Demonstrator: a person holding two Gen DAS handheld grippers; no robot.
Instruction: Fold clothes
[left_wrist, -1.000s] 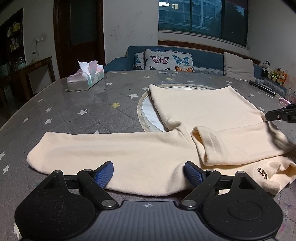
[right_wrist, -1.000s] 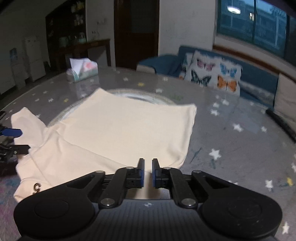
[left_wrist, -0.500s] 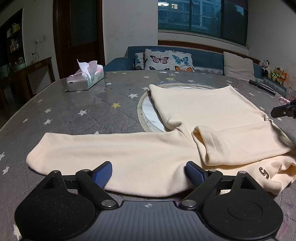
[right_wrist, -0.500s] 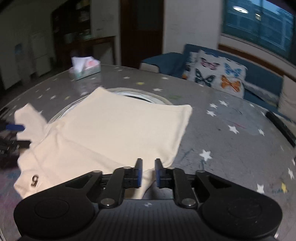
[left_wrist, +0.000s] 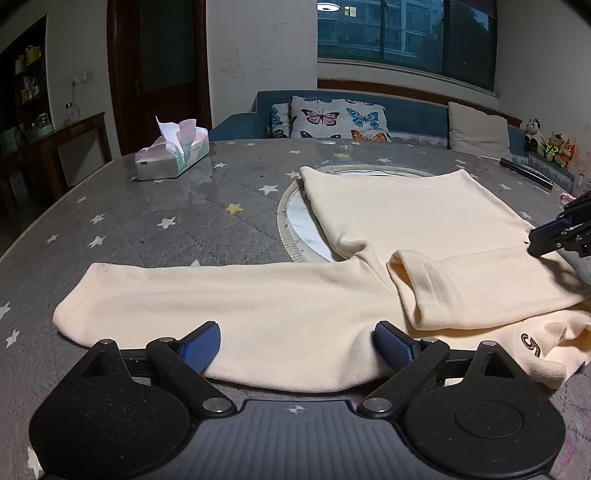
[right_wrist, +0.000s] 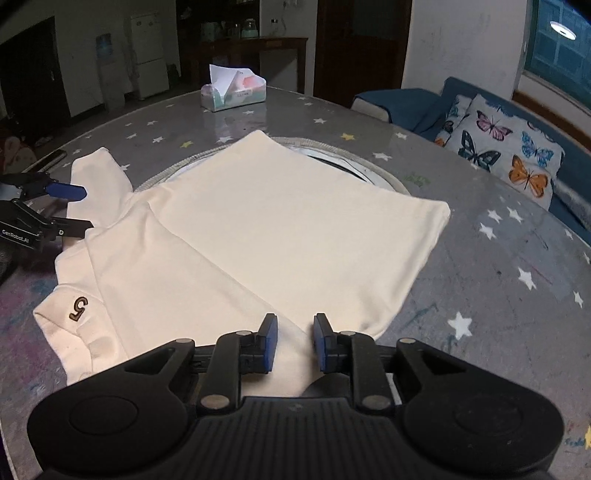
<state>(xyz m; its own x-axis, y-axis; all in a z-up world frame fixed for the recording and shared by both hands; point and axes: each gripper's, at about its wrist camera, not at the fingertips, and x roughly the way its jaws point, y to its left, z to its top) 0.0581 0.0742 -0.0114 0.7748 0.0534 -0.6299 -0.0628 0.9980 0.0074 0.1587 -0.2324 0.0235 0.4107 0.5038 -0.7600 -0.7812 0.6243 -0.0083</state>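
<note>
My left gripper (left_wrist: 295, 343) is spread wide, holding nothing, low over the near edge of the cream shirt (left_wrist: 388, 229), which lies flat on the star-patterned tabletop (left_wrist: 147, 221). One long sleeve (left_wrist: 221, 295) stretches out to the left, just beyond my blue fingertips (left_wrist: 201, 349). The other sleeve (left_wrist: 472, 284) is folded across the shirt on the right. My right gripper (right_wrist: 294, 341) is open a narrow way and grips nothing; it sits at the shirt's near edge, the cloth showing between its blue pads (right_wrist: 269, 343). A dark "5" mark (right_wrist: 78, 308) shows near the shirt's left corner in the right wrist view. A tissue box (left_wrist: 171, 155) stands far left on the tabletop, well apart from the shirt.
</note>
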